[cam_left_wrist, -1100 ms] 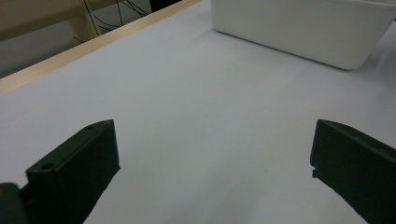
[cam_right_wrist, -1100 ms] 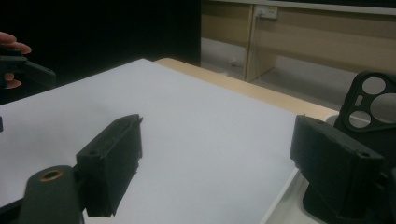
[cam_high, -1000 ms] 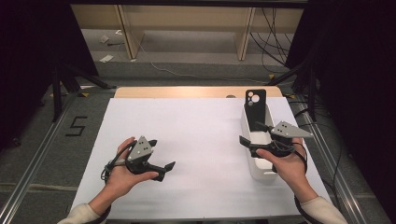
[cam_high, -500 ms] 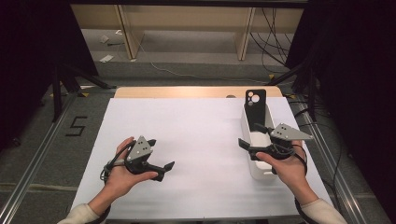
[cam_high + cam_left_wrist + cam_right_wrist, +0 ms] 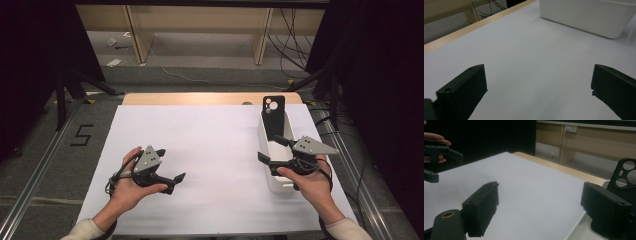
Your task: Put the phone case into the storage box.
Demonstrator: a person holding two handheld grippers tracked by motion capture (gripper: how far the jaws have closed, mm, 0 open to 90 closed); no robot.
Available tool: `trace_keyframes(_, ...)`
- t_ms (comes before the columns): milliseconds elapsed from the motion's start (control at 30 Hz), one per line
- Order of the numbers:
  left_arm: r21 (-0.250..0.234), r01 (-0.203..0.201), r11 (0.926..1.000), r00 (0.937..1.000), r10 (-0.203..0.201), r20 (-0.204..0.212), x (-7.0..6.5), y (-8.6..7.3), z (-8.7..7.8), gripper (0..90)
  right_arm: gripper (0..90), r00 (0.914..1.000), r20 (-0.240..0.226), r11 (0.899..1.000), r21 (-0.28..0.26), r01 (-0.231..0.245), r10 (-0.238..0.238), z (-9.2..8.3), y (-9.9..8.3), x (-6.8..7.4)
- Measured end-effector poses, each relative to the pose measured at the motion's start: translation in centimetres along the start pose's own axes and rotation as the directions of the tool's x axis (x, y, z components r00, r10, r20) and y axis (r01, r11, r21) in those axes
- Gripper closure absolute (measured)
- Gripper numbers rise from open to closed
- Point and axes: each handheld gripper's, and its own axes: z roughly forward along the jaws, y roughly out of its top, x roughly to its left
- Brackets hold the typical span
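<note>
A black phone case with camera cut-outs stands upright at the far end of a long white bin on the right of the white table sheet. My right gripper hovers over the bin's near half, jaws open and pointing left, nothing between them. In the right gripper view the gripper frames bare sheet, with the phone case at the far right. My left gripper rests low over the sheet at the near left, open and empty. The left gripper view has its own jaws wide apart, the bin beyond.
A white sheet covers the table, with a wooden strip along its far edge. Metal rails run down both sides. Dark curtains and cables lie beyond the table. In the right gripper view the left gripper shows far off.
My right gripper has drifted slightly toward the near edge over the bin. The left hand has stayed still.
</note>
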Motion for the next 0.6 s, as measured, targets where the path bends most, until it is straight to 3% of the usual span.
trace_keyframes(600,0.004,0.002,1.0,1.0,-0.002,-0.009,0.29,-0.24,-0.54,0.1,16.0,1.0,-0.005,1.0,-0.005,0.0,0.0,-0.71,-0.47,0.18)
